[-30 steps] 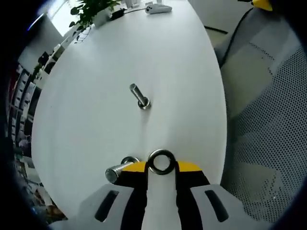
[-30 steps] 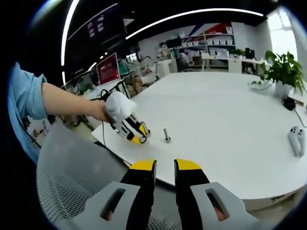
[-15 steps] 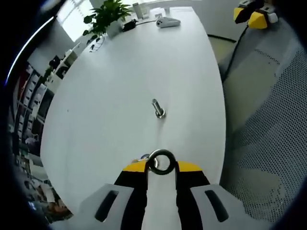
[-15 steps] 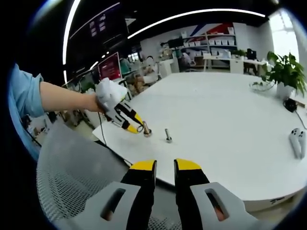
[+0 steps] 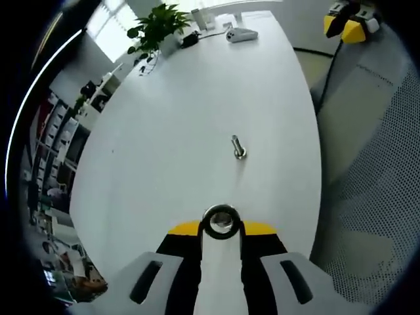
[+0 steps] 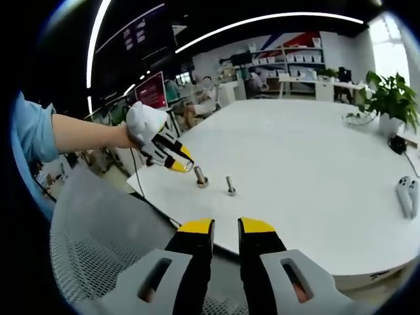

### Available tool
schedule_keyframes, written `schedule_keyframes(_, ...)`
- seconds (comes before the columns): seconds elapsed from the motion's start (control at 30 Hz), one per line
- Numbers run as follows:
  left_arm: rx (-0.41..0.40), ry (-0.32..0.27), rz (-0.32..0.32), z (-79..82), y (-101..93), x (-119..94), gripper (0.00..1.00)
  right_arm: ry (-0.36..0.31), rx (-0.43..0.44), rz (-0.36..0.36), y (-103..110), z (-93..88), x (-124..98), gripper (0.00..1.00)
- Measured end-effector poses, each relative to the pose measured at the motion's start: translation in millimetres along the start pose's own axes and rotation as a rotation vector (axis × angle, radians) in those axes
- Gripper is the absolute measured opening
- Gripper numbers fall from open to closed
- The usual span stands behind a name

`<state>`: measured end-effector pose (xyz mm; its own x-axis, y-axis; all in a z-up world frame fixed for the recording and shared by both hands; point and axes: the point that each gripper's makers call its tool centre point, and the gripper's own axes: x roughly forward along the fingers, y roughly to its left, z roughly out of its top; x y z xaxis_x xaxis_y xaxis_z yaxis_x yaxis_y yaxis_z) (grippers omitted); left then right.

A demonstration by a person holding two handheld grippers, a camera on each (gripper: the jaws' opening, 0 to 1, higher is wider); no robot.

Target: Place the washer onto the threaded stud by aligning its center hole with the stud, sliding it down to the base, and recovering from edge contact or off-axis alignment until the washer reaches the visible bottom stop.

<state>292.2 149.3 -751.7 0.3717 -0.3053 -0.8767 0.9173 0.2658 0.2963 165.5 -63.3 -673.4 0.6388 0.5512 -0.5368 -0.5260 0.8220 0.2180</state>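
The left gripper (image 5: 220, 228) clamps a washer (image 5: 220, 221) at its yellow tips, raised above the white table (image 5: 164, 131), with a threaded stud (image 5: 237, 147) standing ahead of it. The right gripper (image 6: 225, 228) hangs parted, empty.

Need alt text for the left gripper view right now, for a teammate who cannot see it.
The left gripper holds a metal washer between its yellow-tipped jaws above a white table. One stud stands farther along the table, apart from the washer. A potted plant sits at the far end.
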Motion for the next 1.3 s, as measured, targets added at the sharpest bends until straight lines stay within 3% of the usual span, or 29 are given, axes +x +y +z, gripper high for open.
schedule_keyframes(0.93, -0.057, 0.044, -0.028, 3.0, 13.2, 9.4, 0.19, -0.002, -0.007, 0.010, 1.6, 0.7, 0.1, 0.17)
schedule_keyframes(1.3, -0.082, 0.053, -0.071, 1.1, 7.0, 18.4, 0.19, 0.000, -0.005, 0.006, 0.9, 0.2, 0.0, 0.17)
